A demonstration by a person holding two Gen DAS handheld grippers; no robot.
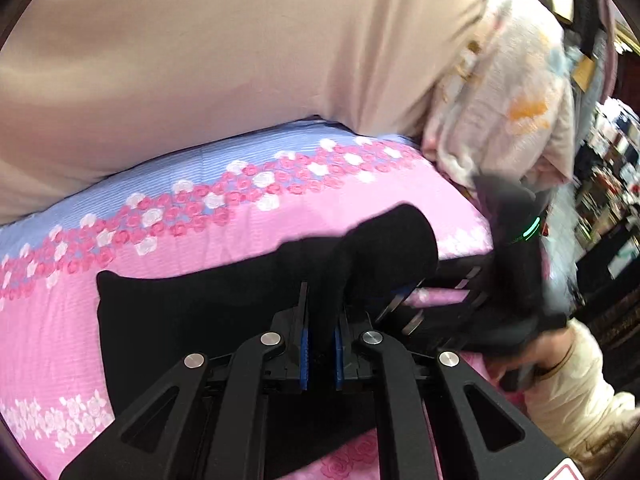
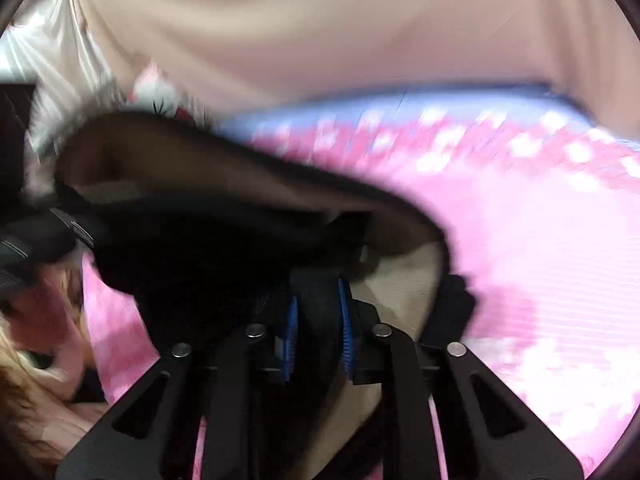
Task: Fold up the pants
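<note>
black pants [image 1: 224, 300] hang pinched in both jaws, bunched above the pink bedsheet [image 1: 360, 200] toward 12 o'clock. folding looks barely begun; flattening remains.

A bed sheet [image 1: 360, 216], pink with a rose band and a blue strip, is spreading ahead of the fingers. Black pants [image 1: 208, 300] are lying on it, reaching back between the fingers.

Right view motion-blurred, bedsheet [image 2: 520, 240] pattern smeared, pants [image 2: 224, 248] edges indistinct, left claw [image 1: 320, 344] tips hidden in cloth
</note>
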